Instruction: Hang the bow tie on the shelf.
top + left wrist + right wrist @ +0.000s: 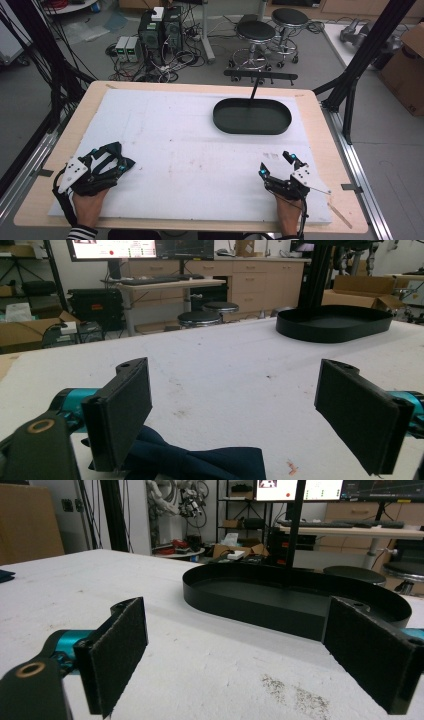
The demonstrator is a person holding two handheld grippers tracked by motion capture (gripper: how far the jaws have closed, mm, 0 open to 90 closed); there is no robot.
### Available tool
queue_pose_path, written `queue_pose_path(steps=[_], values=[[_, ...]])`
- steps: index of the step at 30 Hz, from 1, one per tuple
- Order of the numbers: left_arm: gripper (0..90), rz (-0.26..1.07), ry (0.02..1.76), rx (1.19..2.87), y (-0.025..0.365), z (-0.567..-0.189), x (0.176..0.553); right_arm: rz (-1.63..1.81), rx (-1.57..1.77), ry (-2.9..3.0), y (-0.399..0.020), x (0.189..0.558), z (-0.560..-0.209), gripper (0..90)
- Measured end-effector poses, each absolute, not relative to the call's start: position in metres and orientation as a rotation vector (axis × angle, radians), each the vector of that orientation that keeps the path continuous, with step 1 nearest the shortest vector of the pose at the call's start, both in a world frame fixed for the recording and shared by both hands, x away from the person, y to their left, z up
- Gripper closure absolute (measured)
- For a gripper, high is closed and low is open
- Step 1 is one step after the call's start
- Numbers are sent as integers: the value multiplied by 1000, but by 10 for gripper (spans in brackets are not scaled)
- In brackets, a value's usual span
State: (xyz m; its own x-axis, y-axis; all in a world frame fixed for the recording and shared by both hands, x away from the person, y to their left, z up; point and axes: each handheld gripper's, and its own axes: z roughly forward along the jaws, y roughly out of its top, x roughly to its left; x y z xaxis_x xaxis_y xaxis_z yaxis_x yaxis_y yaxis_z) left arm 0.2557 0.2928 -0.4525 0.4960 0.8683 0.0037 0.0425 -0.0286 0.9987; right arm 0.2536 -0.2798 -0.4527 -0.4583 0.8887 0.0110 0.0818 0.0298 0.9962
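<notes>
A dark navy bow tie [192, 462] lies flat on the white mat [190, 150], at the foot of my left gripper's left jaw and reaching into the gap between the jaws. My left gripper [111, 156] [235, 382] rests low at the near left of the table, jaws spread wide, pads off the tie. At the near right, my right gripper [276, 163] [235, 620] stands open with only bare mat between its pads [117, 650]. A black oval tray [252, 116] [334, 324] [295, 597], empty, sits at the far right of the mat, straight ahead of the right gripper.
A thin black pole [255, 87] rises just behind the tray. The wooden table edge [200, 85] frames the mat. Stools [256, 32], computers and cables stand on the floor beyond. A black frame post [360, 55] leans at the right.
</notes>
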Motion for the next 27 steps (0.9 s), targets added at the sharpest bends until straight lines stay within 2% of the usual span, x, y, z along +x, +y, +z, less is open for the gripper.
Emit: queue_pose_path(steps=[27], values=[[154,809,850,1478,291,-452,257,1496,997,1622,-280,254,-453,102]])
